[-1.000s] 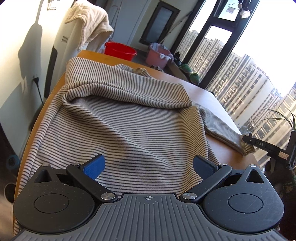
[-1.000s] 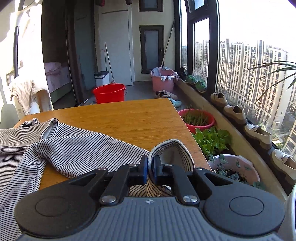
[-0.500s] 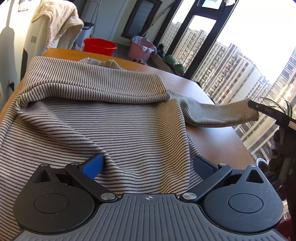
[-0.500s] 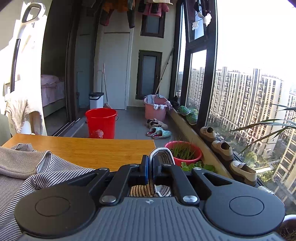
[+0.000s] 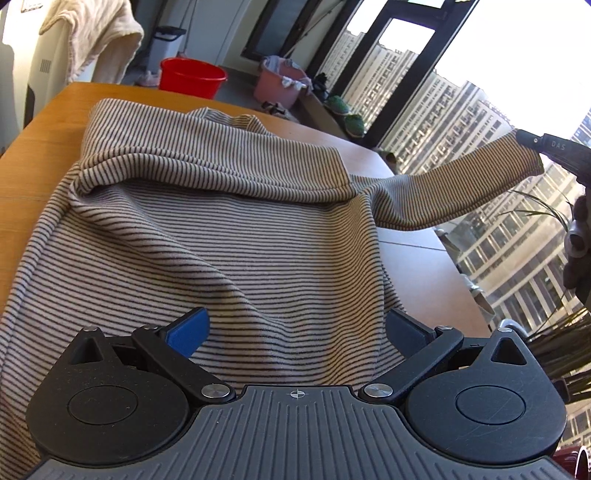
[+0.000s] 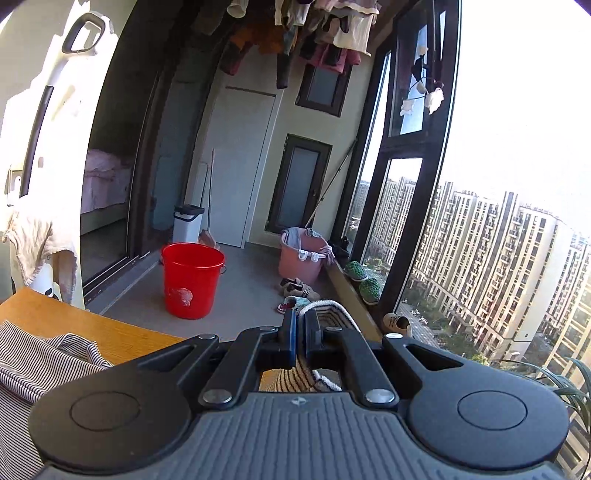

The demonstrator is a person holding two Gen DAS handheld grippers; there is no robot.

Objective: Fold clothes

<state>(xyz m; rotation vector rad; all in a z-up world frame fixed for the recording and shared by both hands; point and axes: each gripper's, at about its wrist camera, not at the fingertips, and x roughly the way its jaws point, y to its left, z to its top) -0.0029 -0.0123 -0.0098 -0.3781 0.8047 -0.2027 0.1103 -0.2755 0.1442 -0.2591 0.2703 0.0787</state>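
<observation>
A beige and black striped long-sleeved top lies spread over the wooden table, its far part folded back on itself. My left gripper hovers open just over the near part of the cloth, with nothing pinched between its blue pads. My right gripper is shut on the cuff of the sleeve. In the left wrist view the sleeve stretches up off the table to the right gripper at the right edge. The top's body shows at the lower left of the right wrist view.
A red bucket and a pink laundry tub stand on the floor beyond the table. A cream towel hangs at the far left. Shoes and plants line the window ledge on the right. Clothes hang overhead.
My right gripper has lifted the sleeve cuff off the table, and the sleeve now hangs stretched in the air. My left gripper has slid across over the cloth, still open.
</observation>
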